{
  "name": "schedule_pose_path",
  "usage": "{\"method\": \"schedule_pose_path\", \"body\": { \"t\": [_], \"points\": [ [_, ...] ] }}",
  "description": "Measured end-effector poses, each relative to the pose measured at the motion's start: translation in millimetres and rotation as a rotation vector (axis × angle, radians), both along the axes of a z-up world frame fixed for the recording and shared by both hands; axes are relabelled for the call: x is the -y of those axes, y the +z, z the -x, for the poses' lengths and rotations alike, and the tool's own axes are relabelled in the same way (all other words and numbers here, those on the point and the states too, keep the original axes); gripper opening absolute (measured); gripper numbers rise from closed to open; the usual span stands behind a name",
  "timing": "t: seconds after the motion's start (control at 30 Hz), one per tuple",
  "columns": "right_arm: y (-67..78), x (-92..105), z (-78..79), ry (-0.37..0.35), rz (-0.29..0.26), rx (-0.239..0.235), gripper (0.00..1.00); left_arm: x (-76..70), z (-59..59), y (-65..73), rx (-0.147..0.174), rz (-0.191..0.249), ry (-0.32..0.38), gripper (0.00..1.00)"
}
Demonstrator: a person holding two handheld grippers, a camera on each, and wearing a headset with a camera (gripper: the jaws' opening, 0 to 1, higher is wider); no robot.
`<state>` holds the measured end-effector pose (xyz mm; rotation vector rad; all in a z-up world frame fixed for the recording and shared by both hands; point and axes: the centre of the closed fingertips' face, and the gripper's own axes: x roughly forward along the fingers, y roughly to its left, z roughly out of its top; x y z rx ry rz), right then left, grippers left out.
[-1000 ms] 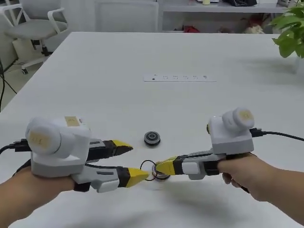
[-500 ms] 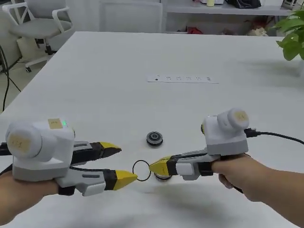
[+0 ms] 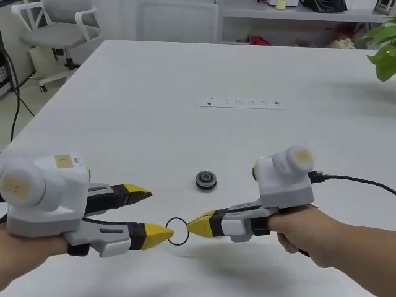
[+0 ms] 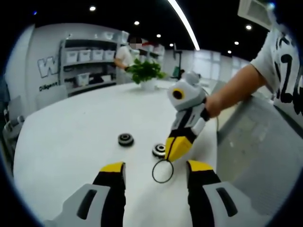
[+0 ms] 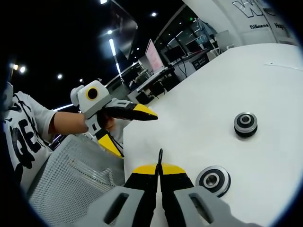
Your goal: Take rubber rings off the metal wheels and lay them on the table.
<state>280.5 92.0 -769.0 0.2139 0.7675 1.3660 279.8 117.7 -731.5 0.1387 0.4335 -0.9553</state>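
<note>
White table [image 3: 185, 74], near edge: right gripper [image 3: 190, 226] jaws pinch rubber ring [image 3: 177, 218]; left gripper [image 3: 159, 213] jaws wide.

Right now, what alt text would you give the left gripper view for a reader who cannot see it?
The right gripper reaches in from the right, its yellow tips shut on a thin black rubber ring just in front of the open left gripper. On the white table, a metal wheel sits just behind the ring and a second wheel farther left.
</note>
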Motion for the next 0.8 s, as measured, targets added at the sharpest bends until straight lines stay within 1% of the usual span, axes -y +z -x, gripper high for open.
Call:
{"method": "schedule_pose_path", "body": {
  "t": [0.2, 0.33, 0.4, 0.5, 0.7, 0.8],
  "points": [
    [-8.3, -1.0, 3.6, 0.014, 0.025, 0.014, 0.00, -2.4, 4.4, -3.6, -0.008, -0.009, -0.002, 0.55],
    [-11.5, -1.0, 6.2, 0.024, 0.039, 0.022, 0.00, -3.8, 6.5, -5.6, -0.011, -0.016, -0.003, 0.55],
    [-12.1, -0.8, 6.3, 0.025, 0.043, 0.026, 0.00, -4.8, 6.2, -6.0, -0.005, -0.022, -0.002, 0.55],
    [-15.4, 0.1, 5.8, 0.026, 0.055, 0.033, 0.00, -5.9, 6.0, -7.3, -0.011, -0.021, 0.002, 0.55],
    [-18.4, 1.3, 5.3, 0.027, 0.073, 0.061, 0.00, -6.7, 8.0, -12.4, -0.022, -0.031, -0.005, 0.56],
    [-19.5, 2.0, 5.1, 0.032, 0.083, 0.086, 0.00, -6.9, 8.1, -13.8, -0.023, -0.033, -0.007, 0.56]
  ]
}}
